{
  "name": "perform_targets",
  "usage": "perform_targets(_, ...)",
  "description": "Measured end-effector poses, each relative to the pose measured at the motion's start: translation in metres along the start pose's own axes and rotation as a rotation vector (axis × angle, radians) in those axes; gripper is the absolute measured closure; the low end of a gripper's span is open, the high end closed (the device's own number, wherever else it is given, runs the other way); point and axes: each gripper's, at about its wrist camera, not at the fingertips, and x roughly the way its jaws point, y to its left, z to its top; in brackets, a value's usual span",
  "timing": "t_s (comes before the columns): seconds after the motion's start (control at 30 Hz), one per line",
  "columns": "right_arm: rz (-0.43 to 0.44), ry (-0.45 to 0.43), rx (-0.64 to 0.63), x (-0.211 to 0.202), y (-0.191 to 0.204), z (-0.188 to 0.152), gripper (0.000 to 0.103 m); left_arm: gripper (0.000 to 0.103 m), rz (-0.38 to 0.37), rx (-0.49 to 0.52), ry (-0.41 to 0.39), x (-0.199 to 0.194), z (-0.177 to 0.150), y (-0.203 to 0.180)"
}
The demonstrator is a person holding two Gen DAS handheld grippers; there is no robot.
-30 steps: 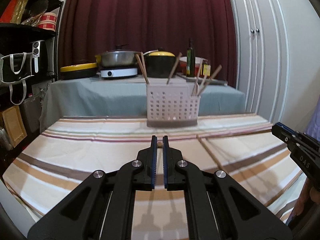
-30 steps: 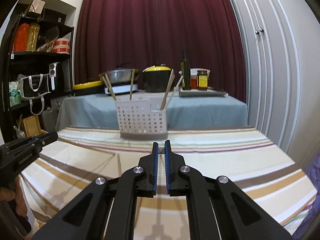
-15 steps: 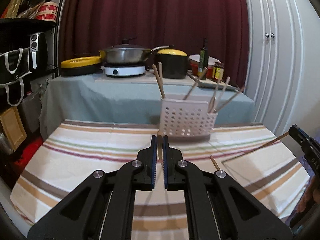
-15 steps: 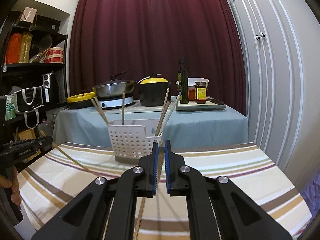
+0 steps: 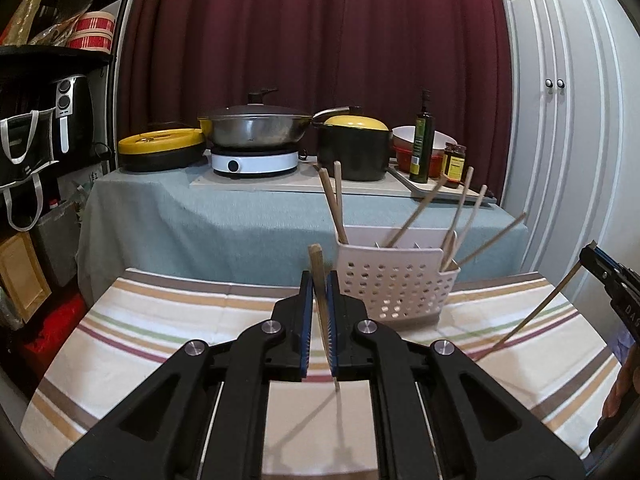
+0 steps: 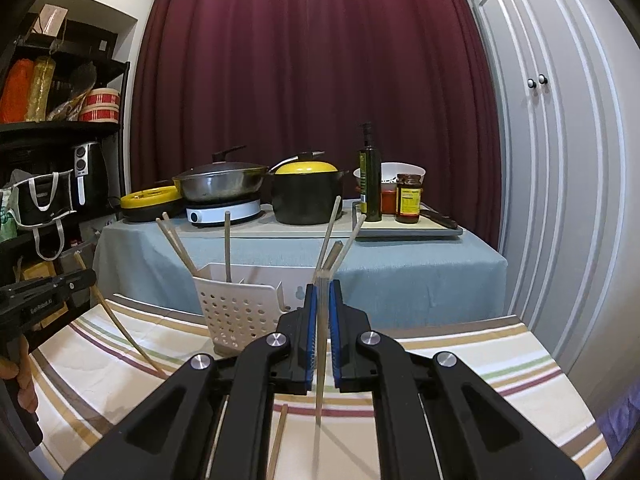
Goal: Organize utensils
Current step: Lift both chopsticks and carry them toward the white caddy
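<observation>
A white perforated basket (image 5: pixel 396 288) (image 6: pixel 236 308) stands at the far side of the striped tablecloth (image 5: pixel 160 320) and holds several wooden chopsticks leaning outward. My left gripper (image 5: pixel 319 280) is shut on a chopstick (image 5: pixel 316 256), which is held nearly upright above the cloth, just left of the basket. My right gripper (image 6: pixel 323 290) is shut on another chopstick (image 6: pixel 319 380), also near vertical, to the right of the basket. Each gripper shows at the edge of the other's view, its chopstick slanting down toward the cloth.
One loose chopstick (image 6: pixel 278 436) lies on the cloth under my right gripper. Behind stands a teal-covered table (image 5: pixel 240 216) with pots, an induction cooker (image 5: pixel 256 162), an oil bottle (image 6: pixel 369 176) and a jar. Dark shelves (image 5: pixel 52 120) fill the left; white cupboard doors (image 5: pixel 560 120) the right.
Both grippers have risen from the cloth, each carrying a chopstick that now hangs clear of the table. The basket looks nearer and lower in both views.
</observation>
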Motion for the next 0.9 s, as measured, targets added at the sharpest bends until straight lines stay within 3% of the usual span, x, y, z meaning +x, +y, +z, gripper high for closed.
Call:
perform_targets(0.4, 0.029, 0.011, -0.003, 0.02, 0.001, 0.015, 0.096, 0.096, -0.03, -0.04, 0.025, 0.026, 0.02, 0.01)
perform_targets(0.9, 0.083, -0.043, -0.009, 0.016, 0.009, 0.073, 0.096, 0.096, -0.048, 0.049, -0.053, -0.004, 0.08, -0.003)
